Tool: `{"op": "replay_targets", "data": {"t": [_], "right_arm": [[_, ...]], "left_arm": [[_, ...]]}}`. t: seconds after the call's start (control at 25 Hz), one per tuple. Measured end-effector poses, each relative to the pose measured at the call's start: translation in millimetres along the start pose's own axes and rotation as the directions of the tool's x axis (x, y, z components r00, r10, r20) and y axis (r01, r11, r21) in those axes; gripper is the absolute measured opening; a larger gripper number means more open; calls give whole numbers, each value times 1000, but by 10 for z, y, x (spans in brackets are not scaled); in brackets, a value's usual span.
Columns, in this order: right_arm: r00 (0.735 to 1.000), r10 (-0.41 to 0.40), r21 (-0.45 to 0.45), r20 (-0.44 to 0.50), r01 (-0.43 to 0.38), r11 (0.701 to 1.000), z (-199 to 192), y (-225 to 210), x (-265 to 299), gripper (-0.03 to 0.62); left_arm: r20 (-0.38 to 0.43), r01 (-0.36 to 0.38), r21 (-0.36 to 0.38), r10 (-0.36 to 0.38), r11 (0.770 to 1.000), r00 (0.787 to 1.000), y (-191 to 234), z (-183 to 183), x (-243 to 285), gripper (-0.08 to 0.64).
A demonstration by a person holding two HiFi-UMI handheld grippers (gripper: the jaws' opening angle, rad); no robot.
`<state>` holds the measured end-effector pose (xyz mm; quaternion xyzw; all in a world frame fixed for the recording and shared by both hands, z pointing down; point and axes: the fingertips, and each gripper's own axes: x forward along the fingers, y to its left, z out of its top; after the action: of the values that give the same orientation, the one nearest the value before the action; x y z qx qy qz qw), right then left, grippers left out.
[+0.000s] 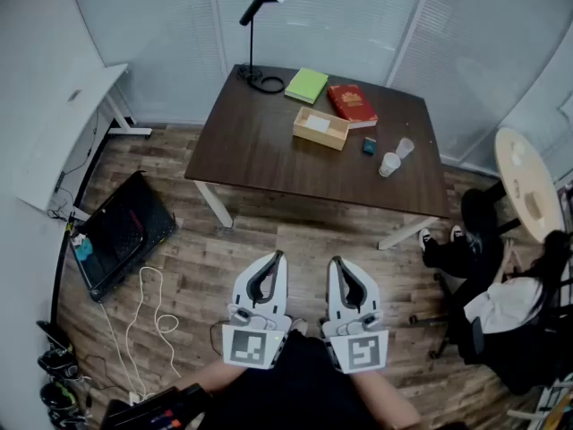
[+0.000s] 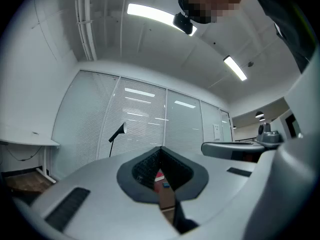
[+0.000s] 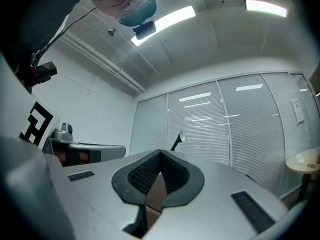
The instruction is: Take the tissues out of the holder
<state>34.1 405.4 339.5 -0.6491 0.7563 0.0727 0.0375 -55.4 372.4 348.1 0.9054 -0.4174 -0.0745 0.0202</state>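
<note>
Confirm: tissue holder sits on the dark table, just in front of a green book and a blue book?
One error, per the head view: the tissue holder sits on the dark table, just in front of a green book and a red book, not blue.

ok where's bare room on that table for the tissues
The table is bare on its left and along the near edge, this side of the lamp base and tissue holder. Crowded: the far edge with the green book and red book, and the right by the cups.
</note>
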Motion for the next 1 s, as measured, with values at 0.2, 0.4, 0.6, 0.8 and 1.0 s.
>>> {"op": "replay_targets", "data": {"t": [0.2, 0.4, 0.6, 0.8, 1.0], "right_arm": [[1000, -9, 26, 24, 8, 1000, 27, -116, -43, 9], [999, -31, 6, 37, 30, 1000, 59, -283, -70, 9], [999, -24, 6, 36, 24, 1000, 8, -425, -71, 9], [998, -47, 15, 49, 46, 999, -14, -632, -60, 9], [998, -49, 37, 41, 47, 998, -55, -782, -67, 9]], "left_arm": [[-6, 5, -3, -5, 1000, 1000, -105, -37, 46, 0], [-5, 1, 4, -1, 1000, 1000, -197, -63, 151, 0], [0, -1, 1, 1, 1000, 1000, -287, -111, 256, 0], [-4, 1, 23, -1, 1000, 1000, -372, -143, 376, 0], [-5, -2, 23, 2, 1000, 1000, -502, -170, 467, 0]]}}
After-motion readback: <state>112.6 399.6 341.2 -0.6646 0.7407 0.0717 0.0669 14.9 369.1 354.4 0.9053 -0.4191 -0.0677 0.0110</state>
